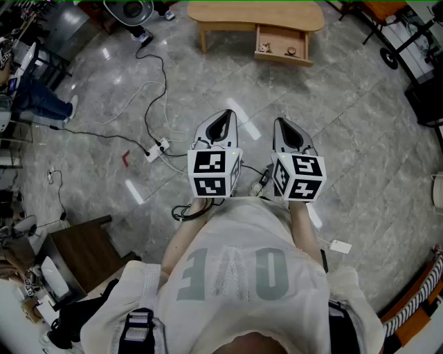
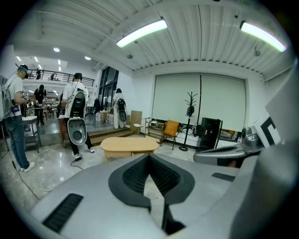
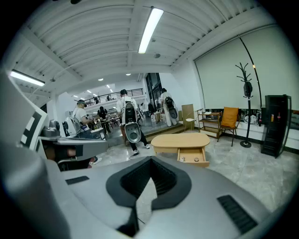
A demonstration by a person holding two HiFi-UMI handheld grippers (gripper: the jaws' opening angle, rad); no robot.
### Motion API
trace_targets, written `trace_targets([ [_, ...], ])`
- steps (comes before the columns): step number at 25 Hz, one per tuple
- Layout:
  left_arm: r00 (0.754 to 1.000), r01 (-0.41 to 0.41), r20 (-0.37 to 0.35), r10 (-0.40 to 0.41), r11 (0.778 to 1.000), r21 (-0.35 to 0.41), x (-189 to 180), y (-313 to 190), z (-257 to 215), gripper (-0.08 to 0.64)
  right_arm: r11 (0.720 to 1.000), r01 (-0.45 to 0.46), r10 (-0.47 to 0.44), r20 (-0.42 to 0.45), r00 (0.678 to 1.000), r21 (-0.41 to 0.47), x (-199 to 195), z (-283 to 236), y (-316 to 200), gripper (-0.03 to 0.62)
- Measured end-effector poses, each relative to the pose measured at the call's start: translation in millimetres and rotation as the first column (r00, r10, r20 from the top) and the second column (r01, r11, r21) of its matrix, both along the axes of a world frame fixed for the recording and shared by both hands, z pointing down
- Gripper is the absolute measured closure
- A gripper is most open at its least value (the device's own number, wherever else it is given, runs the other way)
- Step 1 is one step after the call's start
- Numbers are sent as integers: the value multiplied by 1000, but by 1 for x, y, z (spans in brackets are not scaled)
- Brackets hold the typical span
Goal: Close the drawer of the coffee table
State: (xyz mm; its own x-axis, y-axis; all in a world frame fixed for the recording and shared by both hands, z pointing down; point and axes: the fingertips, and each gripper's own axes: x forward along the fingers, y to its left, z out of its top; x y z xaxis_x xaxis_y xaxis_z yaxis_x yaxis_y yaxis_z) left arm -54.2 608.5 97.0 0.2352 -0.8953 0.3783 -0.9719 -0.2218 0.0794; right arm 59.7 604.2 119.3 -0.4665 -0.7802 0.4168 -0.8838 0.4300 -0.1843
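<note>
Grey marble floor [image 1: 208, 90] is seen stretching to the worktop [image 1: 256, 15], well apart from the person, where the drawer [image 1: 282, 45] stands pulled out. Closing is judged not yet begun; an approach is needed first. Left tool [image 1: 221, 119] and right tool [image 1: 284, 124] are held side by side, tipped slightly downward, jaws closed on nothing

Grey marble floor [image 1: 360, 159] with a white power strip [image 1: 158, 148] and trailing cables [image 1: 146, 119]; an orange chair [image 3: 229, 117] beside a black coat stand [image 3: 246, 93] near the far wall
</note>
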Motion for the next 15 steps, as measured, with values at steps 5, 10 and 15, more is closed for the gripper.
trace_targets([
  [5,1000,-5,6,5,1000,3,17,2,-1,552,1000,11,-11,6,1000,-1,14,0,2,588],
  [10,1000,29,1,-29,1000,6,25,6,2,552,1000,29,-29,10,1000,-5,31,6,7,588],
  [15,998,60,0,-60,998,16,27,6,3,552,999,5,-2,99,995,-34,49,13,5,588],
])
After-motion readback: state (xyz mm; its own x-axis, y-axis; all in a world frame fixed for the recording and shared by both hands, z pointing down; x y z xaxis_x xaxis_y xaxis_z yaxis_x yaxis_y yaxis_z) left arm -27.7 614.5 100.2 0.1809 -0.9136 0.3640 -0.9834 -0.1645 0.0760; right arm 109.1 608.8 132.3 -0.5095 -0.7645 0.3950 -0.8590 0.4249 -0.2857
